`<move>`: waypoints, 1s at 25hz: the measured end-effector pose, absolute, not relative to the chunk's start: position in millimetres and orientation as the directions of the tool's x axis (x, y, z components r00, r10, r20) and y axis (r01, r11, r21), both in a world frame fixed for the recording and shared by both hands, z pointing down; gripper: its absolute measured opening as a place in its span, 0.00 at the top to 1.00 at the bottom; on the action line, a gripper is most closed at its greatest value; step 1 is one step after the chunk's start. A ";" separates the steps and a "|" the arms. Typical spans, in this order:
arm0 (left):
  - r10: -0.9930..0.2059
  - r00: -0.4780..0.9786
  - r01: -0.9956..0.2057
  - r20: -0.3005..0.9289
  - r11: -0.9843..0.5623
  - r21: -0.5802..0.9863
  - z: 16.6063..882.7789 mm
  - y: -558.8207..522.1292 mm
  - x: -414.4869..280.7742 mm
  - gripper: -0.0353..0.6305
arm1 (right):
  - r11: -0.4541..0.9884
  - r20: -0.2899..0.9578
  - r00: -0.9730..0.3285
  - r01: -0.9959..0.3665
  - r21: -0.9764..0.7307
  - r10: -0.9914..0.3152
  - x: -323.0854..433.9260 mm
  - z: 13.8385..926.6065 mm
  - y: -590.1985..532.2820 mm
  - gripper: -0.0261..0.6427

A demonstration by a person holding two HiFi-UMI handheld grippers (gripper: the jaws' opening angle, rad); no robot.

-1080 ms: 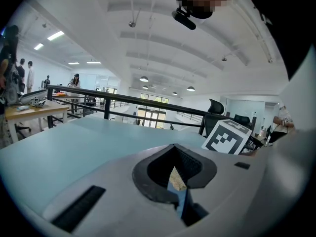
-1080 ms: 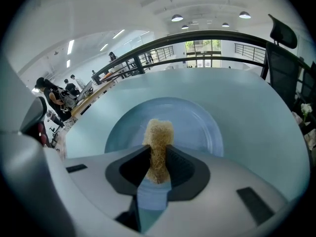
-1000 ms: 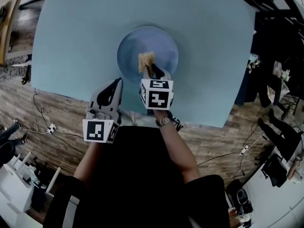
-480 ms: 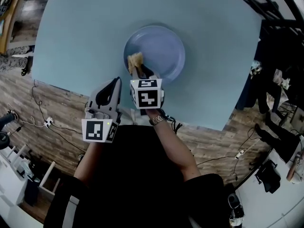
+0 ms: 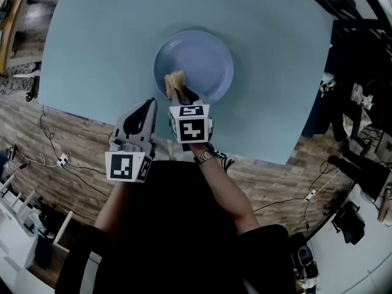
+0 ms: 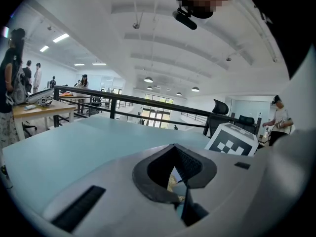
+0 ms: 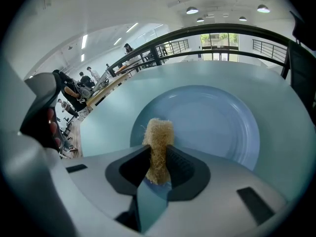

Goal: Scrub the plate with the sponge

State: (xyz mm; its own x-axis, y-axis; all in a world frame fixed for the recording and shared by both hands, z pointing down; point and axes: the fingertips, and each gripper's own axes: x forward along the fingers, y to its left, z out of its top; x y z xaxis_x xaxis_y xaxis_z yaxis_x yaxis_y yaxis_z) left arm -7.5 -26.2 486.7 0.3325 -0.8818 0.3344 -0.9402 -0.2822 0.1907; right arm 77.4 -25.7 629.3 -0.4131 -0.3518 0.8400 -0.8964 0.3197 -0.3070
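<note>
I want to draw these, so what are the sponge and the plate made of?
Sponge: looks like dried plant fibre, maybe loofah; tan, rough, stray strands sticking out. Plate: smooth, pale blue, faint sheen, raised rim; ceramic or hard plastic, cannot tell which.

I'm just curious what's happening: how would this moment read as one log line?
right tongs: shut on sponge | sponge: over near edge of plate | left tongs: shut, empty, off plate

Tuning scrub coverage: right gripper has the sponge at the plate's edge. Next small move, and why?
Probably sweep the sponge forward toward the centre of the plate. The right gripper is shut on it at the near-left rim, and most of the plate's face lies ahead of it.
</note>
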 end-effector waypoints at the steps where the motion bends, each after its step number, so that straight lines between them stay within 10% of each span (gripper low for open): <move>1: -0.880 0.338 -0.938 0.335 -0.288 0.191 487.2 -26.9 -5.0 0.94 | 0.315 0.839 -0.413 -0.898 -0.308 -0.354 79.8 629.1 -24.9 0.84; 25: -0.814 0.476 -0.880 0.333 -0.434 0.195 483.7 -42.5 55.9 0.94 | 0.167 0.848 -0.295 -0.955 -0.246 -0.440 167.0 626.9 -26.1 0.84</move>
State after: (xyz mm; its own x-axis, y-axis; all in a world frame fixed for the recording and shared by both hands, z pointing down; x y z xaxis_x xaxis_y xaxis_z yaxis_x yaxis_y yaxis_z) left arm 55.9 -42.5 483.7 0.4757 -0.8142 0.3329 -0.8795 -0.4341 0.1951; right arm 167.0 -26.1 626.9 -0.2953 -0.4399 0.8481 -0.9548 0.1673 -0.2456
